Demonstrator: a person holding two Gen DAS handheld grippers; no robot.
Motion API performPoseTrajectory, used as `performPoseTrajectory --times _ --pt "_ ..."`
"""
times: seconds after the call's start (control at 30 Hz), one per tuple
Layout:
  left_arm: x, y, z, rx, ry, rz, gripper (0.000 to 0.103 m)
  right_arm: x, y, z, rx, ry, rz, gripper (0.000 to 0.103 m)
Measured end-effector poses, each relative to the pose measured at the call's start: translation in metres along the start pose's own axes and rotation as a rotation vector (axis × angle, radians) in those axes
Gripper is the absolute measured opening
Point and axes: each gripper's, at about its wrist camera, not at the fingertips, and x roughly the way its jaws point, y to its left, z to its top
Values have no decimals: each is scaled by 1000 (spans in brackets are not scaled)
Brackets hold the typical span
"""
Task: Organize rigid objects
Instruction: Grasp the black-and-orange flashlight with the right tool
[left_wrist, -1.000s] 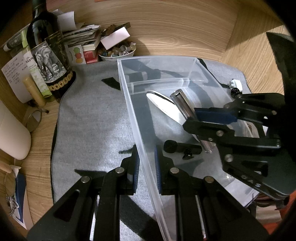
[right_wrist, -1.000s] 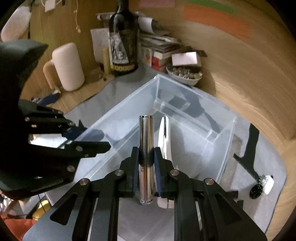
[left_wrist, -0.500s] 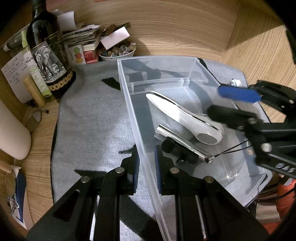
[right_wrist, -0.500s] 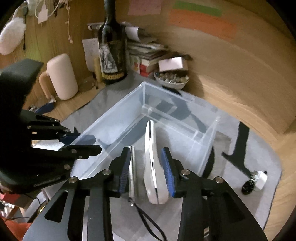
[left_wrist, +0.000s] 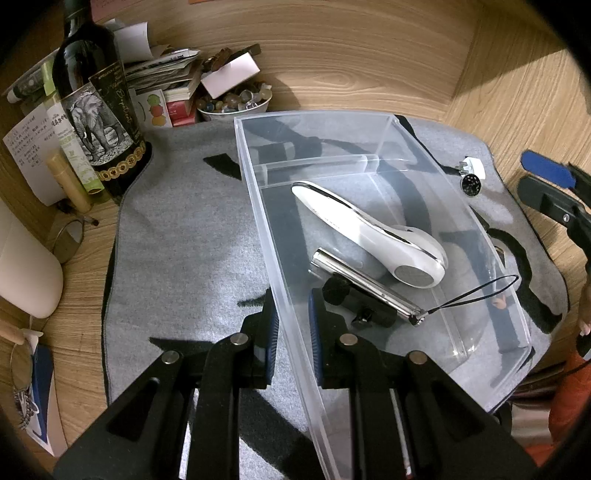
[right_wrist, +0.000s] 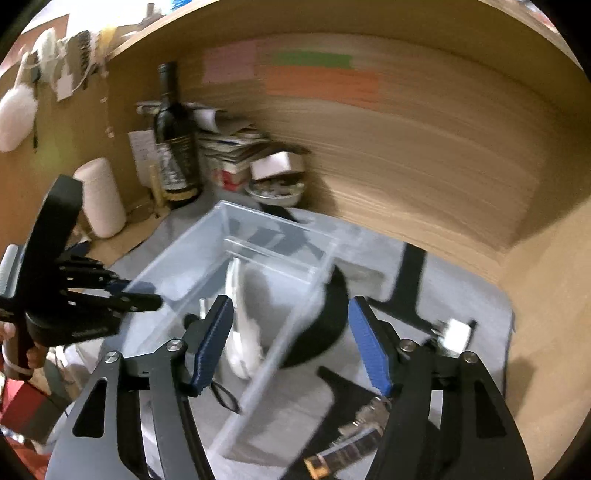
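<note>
A clear plastic bin (left_wrist: 406, 147) stands on a grey mat. In it lie a white handheld device (left_wrist: 365, 232), a silver metal tube (left_wrist: 365, 286) with a black cord, and a small black part (left_wrist: 364, 304). My left gripper (left_wrist: 291, 325) is shut on the bin's left wall. My right gripper (right_wrist: 291, 343) is open and empty, raised above the bin's right side; it shows at the right edge of the left wrist view (left_wrist: 546, 188). The bin (right_wrist: 273, 258) and white device (right_wrist: 240, 332) appear below it, blurred.
A wine bottle (left_wrist: 96, 110), papers and a bowl of small items (left_wrist: 232, 105) crowd the back left. A white plug and round black piece (left_wrist: 471, 177) lie on the mat right of the bin. A watch (right_wrist: 354, 439) lies near my right gripper. Wooden walls enclose the back and right.
My right gripper has let go of the silver tube, which now lies in the bin, then opened wide and pulled back up to the right. The left gripper has stayed put.
</note>
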Motion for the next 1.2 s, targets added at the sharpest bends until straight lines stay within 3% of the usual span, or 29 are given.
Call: performPoseTrajectory --times 0.33,0.67,0.8,1.07,1.2 --pt "0 0 0 2 1 4 15 2 -40 -45 114 80 -93 62" --pt "0 0 0 3 1 6 15 28 -44 -105 147 240 -131 62" --pt "-1 0 0 3 0 7 15 24 -50 -118 156 240 -118 61" --pt "-1 -1 1 9 -3 14 15 20 -61 -119 176 231 -126 32" --pt "0 -1 1 6 -2 10 15 22 -64 -119 184 222 -143 23"
